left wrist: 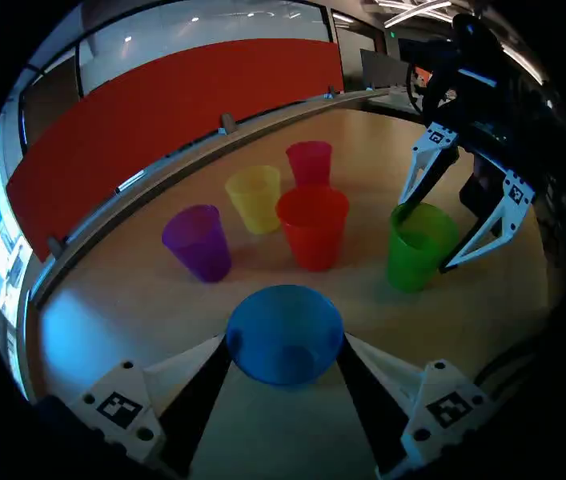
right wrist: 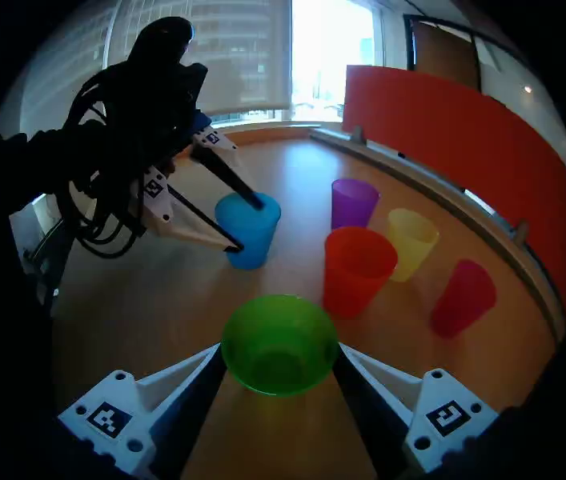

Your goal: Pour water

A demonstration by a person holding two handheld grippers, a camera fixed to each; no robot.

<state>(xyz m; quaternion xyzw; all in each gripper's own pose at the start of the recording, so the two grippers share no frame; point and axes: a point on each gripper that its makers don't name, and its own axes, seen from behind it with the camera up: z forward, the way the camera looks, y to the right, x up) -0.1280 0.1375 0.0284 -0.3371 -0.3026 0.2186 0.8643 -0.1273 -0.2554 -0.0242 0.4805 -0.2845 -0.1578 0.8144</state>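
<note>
Jaws: left gripper (left wrist: 284,346) clamps blue cup (left wrist: 285,324), right gripper (right wrist: 279,354) clamps green cup (right wrist: 279,336). Both cups stand upright on tabletop (left wrist: 122,304); no tilt yet, so pouring remains to do.

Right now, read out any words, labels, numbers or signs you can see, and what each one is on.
Readable words or numbers: none.
Square black-and-white coded markers on the fingers of the left gripper and right gripper: patterns, not text.
On the blue cup, green cup and other cups: no labels.
</note>
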